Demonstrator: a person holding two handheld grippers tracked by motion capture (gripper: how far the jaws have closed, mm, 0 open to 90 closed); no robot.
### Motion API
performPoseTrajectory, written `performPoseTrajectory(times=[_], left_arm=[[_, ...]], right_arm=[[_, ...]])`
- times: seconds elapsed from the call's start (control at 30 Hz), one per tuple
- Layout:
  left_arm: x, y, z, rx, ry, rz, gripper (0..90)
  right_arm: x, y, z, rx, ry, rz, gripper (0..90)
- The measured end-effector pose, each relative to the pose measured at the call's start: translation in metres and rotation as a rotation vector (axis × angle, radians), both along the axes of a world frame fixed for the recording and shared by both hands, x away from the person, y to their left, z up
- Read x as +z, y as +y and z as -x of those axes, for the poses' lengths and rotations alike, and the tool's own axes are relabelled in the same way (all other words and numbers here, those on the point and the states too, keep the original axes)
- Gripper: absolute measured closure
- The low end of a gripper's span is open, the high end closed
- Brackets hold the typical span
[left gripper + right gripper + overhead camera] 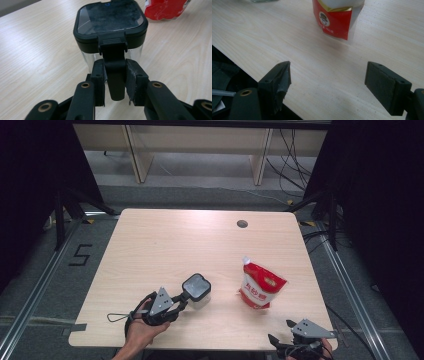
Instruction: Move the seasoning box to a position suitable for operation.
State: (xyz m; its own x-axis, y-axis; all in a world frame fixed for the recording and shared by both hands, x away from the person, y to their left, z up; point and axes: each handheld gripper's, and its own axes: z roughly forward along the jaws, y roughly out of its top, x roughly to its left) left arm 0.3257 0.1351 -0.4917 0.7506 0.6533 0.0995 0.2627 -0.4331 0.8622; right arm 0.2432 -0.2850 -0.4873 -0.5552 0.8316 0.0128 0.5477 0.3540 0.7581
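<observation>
High view: the left tongs [182,301] pinch the latch tab of a clear black-lidded container [196,289] near the desk's [165,245] front edge, probably to steady or drag it; the far desk lies open. A red pouch [261,284] stands well apart to its right.

Left gripper view: pads clamp the container's tab [115,75].

Right gripper view: the right tongs [332,82] hang spread wide at the front edge, the pouch [335,18] ahead, bare desk between.
</observation>
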Motion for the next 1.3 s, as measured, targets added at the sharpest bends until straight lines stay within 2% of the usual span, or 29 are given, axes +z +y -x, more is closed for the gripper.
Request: performPoseTrajectory(times=[0.1,0.17,0.2,0.3,0.37,0.4,0.47,0.53,0.57,0.63,0.67,0.7,0.8,0.9,0.93,1.03,1.07,1.1,1.17,1.3], left_arm=[[0.000,0.002,-0.002,0.007,0.000,0.005,70.2],[-0.001,0.003,-0.005,-0.007,-0.004,-0.015,70.0],[-0.004,0.000,-0.006,0.002,0.009,-0.001,69.6],[-0.004,-0.001,-0.011,-0.006,0.009,-0.014,70.2],[-0.005,0.001,-0.014,0.002,0.033,0.024,71.1],[-0.005,0.003,-0.016,0.005,0.037,0.021,71.5],[-0.005,0.006,-0.020,0.006,0.028,0.019,71.7],[-0.005,0.009,-0.022,-0.009,0.023,0.005,71.8],[-0.005,0.009,-0.023,-0.018,0.018,0.009,71.8],[-0.006,0.008,-0.022,-0.004,0.037,0.028,71.9],[-0.005,0.010,-0.023,-0.020,0.035,0.020,71.9],[-0.006,0.010,-0.023,-0.019,0.052,0.042,72.0],[-0.006,0.011,-0.022,-0.048,0.063,0.061,72.1],[-0.006,0.013,-0.022,-0.071,0.075,0.066,72.2],[-0.007,0.012,-0.021,-0.072,0.086,0.090,72.3],[-0.007,0.013,-0.020,-0.094,0.078,0.088,72.2],[-0.008,0.012,-0.019,-0.115,0.069,0.086,72.3],[-0.008,0.011,-0.017,-0.117,0.084,0.094,72.3],[-0.007,0.005,-0.011,-0.153,0.094,0.097,72.3],[-0.007,-0.005,-0.003,-0.212,0.094,0.096,72.3]], right_arm=[[0.000,0.001,0.002,-0.020,0.019,-0.006,22.0],[-0.001,0.001,0.000,0.003,0.013,-0.008,22.0],[0.000,0.001,0.000,-0.005,0.009,0.002,22.1],[0.000,0.001,0.000,0.008,-0.008,0.013,22.9],[0.000,0.001,0.000,0.006,-0.016,0.012,23.0],[-0.001,0.002,0.000,0.008,0.001,0.005,22.9],[-0.001,0.001,0.000,0.010,-0.013,0.014,23.0],[-0.001,0.002,-0.001,0.018,0.001,0.003,23.0],[-0.001,0.002,-0.001,0.021,-0.001,0.004,23.0],[-0.001,0.002,0.000,0.013,0.014,-0.005,23.0],[0.000,0.002,0.001,0.010,-0.008,0.016,23.4],[0.000,0.001,0.000,0.013,-0.011,0.025,23.4],[-0.001,0.002,0.000,0.013,0.004,0.010,23.4],[0.000,0.002,0.000,0.016,-0.006,0.027,23.6],[-0.001,0.003,0.000,0.016,0.004,0.016,23.7],[0.000,0.003,0.002,0.009,0.007,0.017,23.9],[0.000,0.002,0.000,0.018,-0.007,0.022,23.9],[0.000,0.002,0.000,0.018,-0.007,0.022,23.9],[0.000,0.002,0.001,0.017,-0.009,0.015,24.0],[-0.001,0.003,0.001,0.025,0.005,0.008,24.1]])
